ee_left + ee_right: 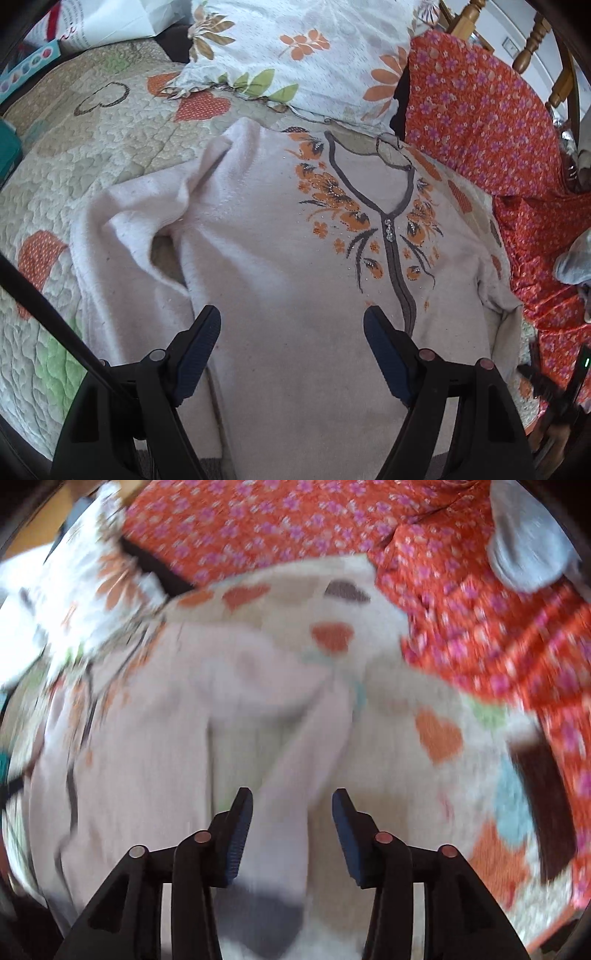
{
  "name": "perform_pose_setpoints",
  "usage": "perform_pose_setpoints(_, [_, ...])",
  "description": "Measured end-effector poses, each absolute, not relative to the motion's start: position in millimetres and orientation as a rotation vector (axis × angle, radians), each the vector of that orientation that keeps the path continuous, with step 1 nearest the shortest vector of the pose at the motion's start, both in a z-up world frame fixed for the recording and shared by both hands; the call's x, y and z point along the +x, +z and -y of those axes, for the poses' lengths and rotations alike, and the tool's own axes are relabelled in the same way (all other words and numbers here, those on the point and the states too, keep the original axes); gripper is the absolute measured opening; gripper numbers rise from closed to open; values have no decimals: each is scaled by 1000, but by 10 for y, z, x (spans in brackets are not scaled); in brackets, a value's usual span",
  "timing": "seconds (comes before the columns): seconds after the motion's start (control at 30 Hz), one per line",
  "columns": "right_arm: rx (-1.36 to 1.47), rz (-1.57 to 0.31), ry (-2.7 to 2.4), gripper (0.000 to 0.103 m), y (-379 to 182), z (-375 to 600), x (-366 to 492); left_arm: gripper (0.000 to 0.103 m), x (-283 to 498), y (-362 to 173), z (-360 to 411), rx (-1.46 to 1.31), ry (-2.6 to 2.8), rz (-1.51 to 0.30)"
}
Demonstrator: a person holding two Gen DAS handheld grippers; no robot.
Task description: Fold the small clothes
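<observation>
Quilted bed [74,177], pink sweater [280,258] beneath open jaws

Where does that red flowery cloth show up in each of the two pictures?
Left wrist: red cloth fills the upper right, beside the pale top.
Right wrist: red cloth, blurred, runs across the top and down the right edge.
Shared landmark: the heart-patterned quilt beneath both.

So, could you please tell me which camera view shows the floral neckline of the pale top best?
The left wrist view: the top's orange flowers, grey placket and small buttons are sharp and near centre there. The right wrist view is motion-blurred; the print is only smeared orange and dark marks at its left edge.
</observation>
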State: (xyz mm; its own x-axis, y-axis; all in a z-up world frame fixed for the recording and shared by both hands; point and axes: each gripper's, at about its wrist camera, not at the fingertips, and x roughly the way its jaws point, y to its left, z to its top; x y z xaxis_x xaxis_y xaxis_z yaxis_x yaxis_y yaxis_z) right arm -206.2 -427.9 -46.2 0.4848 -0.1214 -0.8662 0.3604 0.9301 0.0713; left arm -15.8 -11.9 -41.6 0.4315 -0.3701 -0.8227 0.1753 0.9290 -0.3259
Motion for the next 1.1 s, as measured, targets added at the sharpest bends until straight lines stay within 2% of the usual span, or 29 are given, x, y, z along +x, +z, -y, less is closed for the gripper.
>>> perform_pose_setpoints(0.27, [202,-1068,-325,53,-795,3645,-2293,79,-196,-420,-56,-246,-322,-1052])
perform_pose_setpoints(0.33, [173,-1084,-353,50,-896,3619,-2280,79,-196,-423,-58,-244,-324,-1055])
perform_pose_setpoints(0.37, [170,-1080,-347,32,-886,3627,-2292,79,-197,-423,-56,-267,-343,-1098])
perform_pose_setpoints(0.4, [175,-1089,-334,4,-843,3665,-2312,79,-197,-422,-56,-264,-344,-1097])
perform_pose_setpoints(0.53, [143,-1018,-461,4,-437,3862,-2361,79,-208,-390,-43,-266,-358,-1092])
perform_pose_setpoints(0.73, [90,-912,-929,5,131,4734,-2673,79,-198,-361,-47,-277,-358,-1082])
perform_pose_setpoints(0.83, [200,-844,-1086,7,303,5210,-2957,79,-182,-388,-65,-287,-358,-1092])
perform_pose_setpoints(0.87, [265,-813,-1092,13,346,5242,-3040,79,-178,-401,-69,-292,-360,-1102])
perform_pose_setpoints(0.9, [346,-771,-1074,27,361,5314,-3176,79,-173,-414,-67,-295,-360,-1109])
perform_pose_setpoints(0.97, [442,-723,-1038,44,321,5316,-3316,79,-160,-434,-66,-303,-363,-1120])
perform_pose_setpoints(1.1, [652,-700,-856,45,2,5387,-3389,79,-158,-466,-37,-307,-370,-1135])
